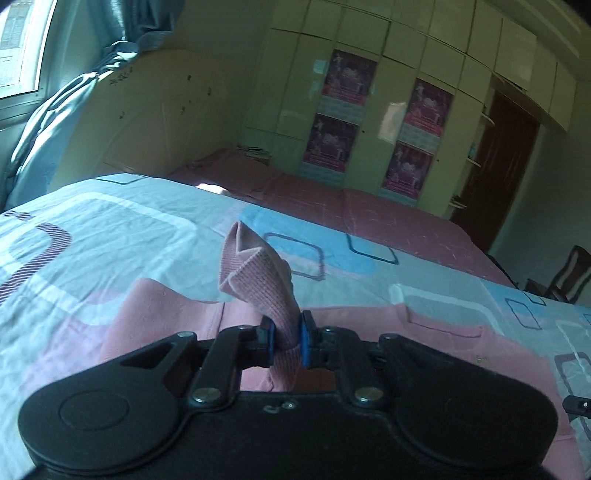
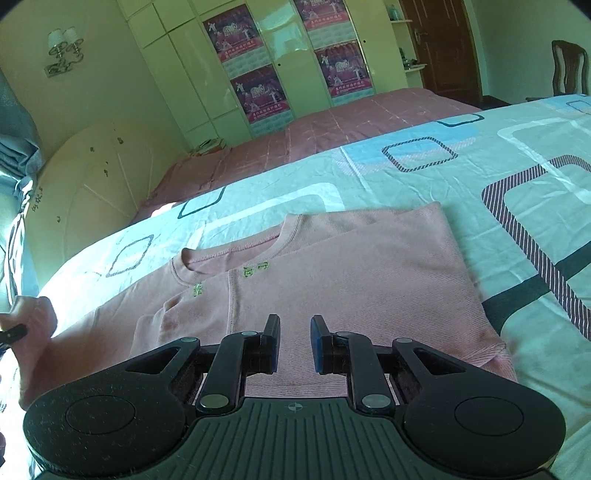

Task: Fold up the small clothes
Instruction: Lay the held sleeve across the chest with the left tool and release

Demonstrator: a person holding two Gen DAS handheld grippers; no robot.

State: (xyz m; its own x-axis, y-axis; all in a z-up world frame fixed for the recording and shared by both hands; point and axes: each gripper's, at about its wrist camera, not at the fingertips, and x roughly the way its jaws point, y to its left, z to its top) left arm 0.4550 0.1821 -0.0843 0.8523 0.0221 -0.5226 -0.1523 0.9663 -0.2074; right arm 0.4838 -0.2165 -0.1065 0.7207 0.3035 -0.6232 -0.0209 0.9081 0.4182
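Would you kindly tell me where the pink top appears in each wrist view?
Left wrist: pink top lies low centre, its ribbed cuff pinched in the left claw.
Right wrist: centre, spread on the patterned bedsheet.
Shared landmark: the posters on the wardrobe.

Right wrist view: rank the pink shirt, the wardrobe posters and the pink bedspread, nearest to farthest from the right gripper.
1. Pink shirt, directly under and ahead of the right gripper.
2. Pink bedspread, beyond the patterned sheet.
3. Wardrobe posters, on the far wall.
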